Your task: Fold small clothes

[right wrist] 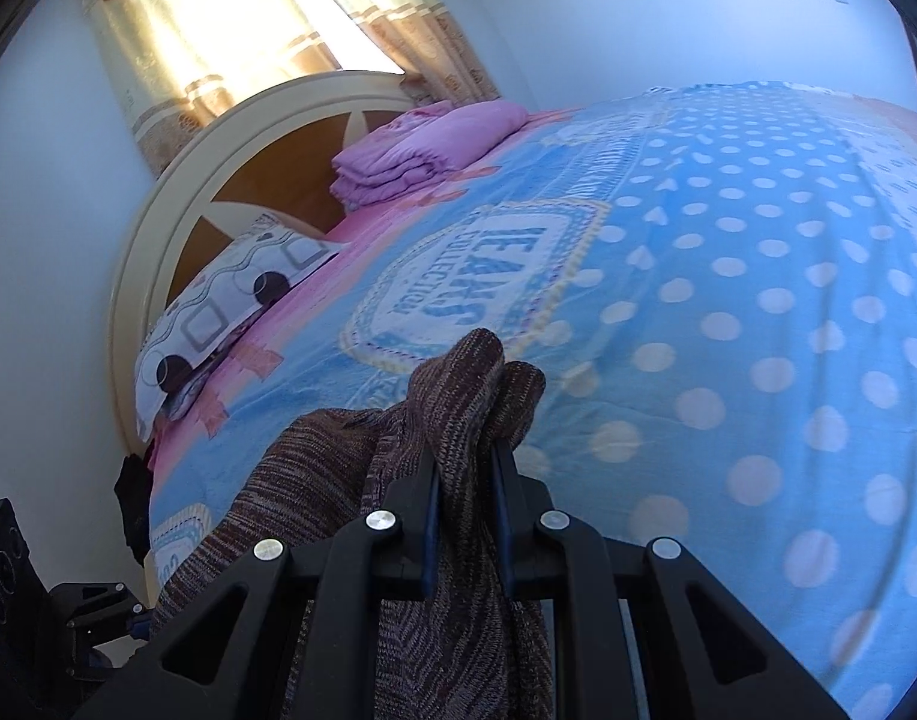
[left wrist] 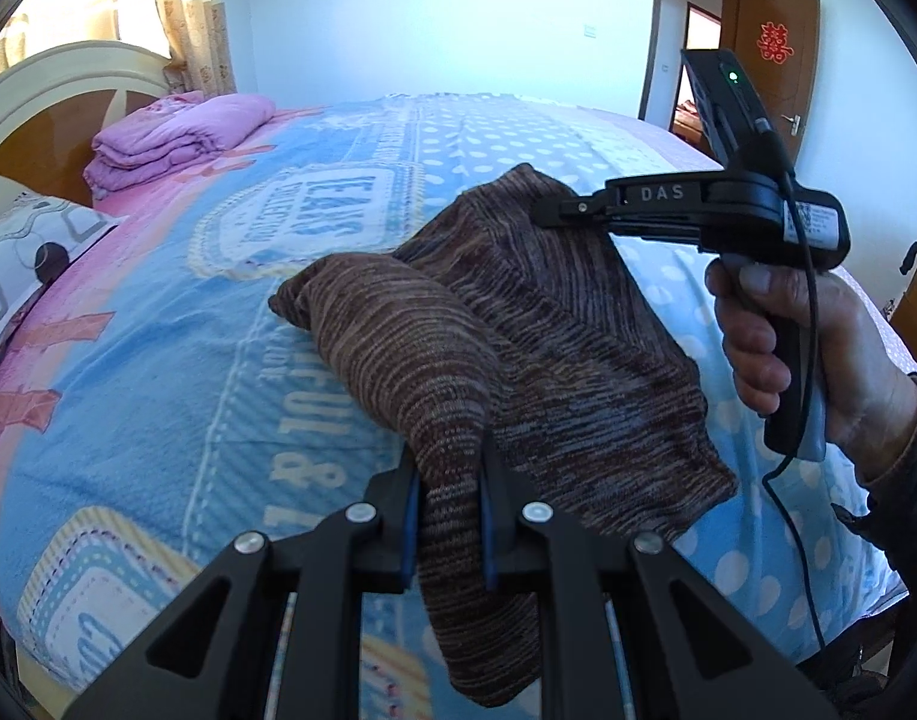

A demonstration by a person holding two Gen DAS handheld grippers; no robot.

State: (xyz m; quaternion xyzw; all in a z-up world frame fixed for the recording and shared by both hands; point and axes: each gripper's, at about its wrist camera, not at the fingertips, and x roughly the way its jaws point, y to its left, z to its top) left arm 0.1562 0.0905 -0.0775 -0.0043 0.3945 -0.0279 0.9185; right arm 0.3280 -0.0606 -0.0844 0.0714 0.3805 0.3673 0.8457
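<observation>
- Left gripper [left wrist: 448,501]: jaws clamp a fold of the knit [left wrist: 518,324], held above the bed [left wrist: 158,372].
- Right gripper [right wrist: 467,495]: level, jaws pinch the knit's far corner; hand [left wrist: 818,354] wraps the handle.

"DAS" on right gripper [left wrist: 569,213] ("JEANS" on bedspread [left wrist: 158,360])

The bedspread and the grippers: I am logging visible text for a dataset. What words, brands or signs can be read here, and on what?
"JEANS COLLECTION": badge on the blue bedspread, upside down in both views.
"DAS": side of the right gripper, left wrist view.
Red double-happiness character: on the wooden door.
Large letters along the bedspread's stripe: cut off, only fragments legible.
White sticker on the right gripper's body: too small to read.
</observation>
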